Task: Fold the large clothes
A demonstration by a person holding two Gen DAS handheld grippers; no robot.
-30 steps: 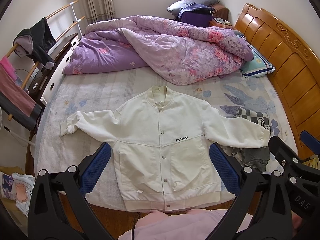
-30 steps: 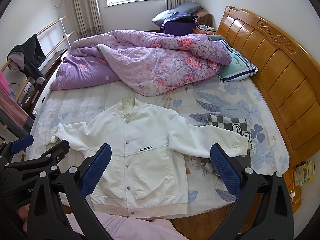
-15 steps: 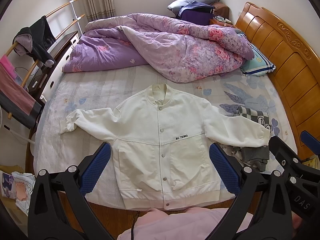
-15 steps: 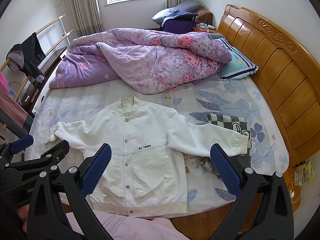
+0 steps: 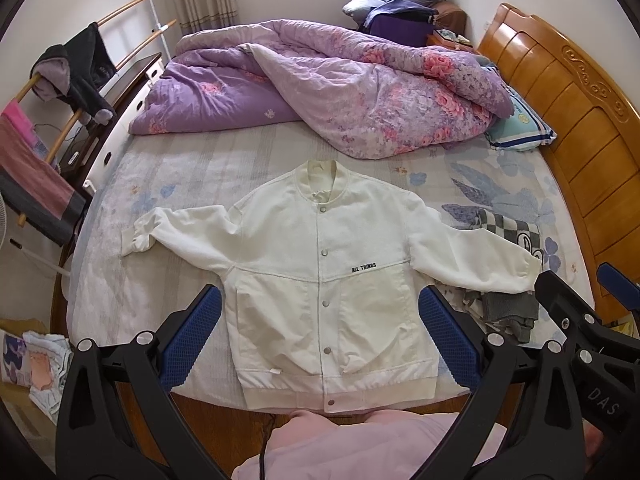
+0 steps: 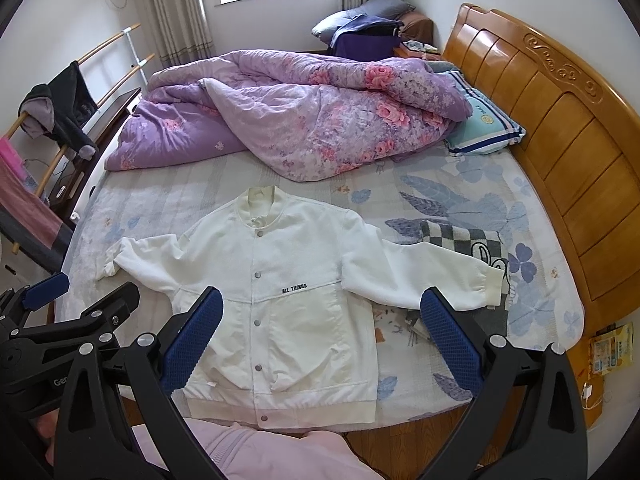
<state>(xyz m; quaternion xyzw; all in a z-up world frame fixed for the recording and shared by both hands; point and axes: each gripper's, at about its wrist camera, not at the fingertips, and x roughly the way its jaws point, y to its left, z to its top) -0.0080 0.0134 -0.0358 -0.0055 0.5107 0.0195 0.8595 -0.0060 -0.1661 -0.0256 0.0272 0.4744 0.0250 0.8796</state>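
A white snap-button jacket (image 5: 320, 272) (image 6: 280, 292) lies flat and face up on the bed, collar away from me, both sleeves spread out, hem at the near edge. Its right-hand cuff rests on a checkered cloth (image 5: 508, 226) (image 6: 460, 236). My left gripper (image 5: 320, 336) hovers open above the jacket's lower half, holding nothing. My right gripper (image 6: 320, 336) also stands open and empty, over the jacket's right pocket side. Each gripper's black frame shows in the other's view.
A crumpled purple floral quilt (image 5: 332, 84) fills the far half of the bed. A wooden headboard (image 5: 568, 120) runs along the right. A clothes rack (image 5: 60, 92) with hanging garments stands left. A pillow (image 6: 480, 128) lies by the headboard. A pink-clad person's body (image 5: 360, 444) is at the near edge.
Both cameras have drifted slightly back and up, so the jacket sits a little lower in view. The jacket has not moved, and both grippers stay open.
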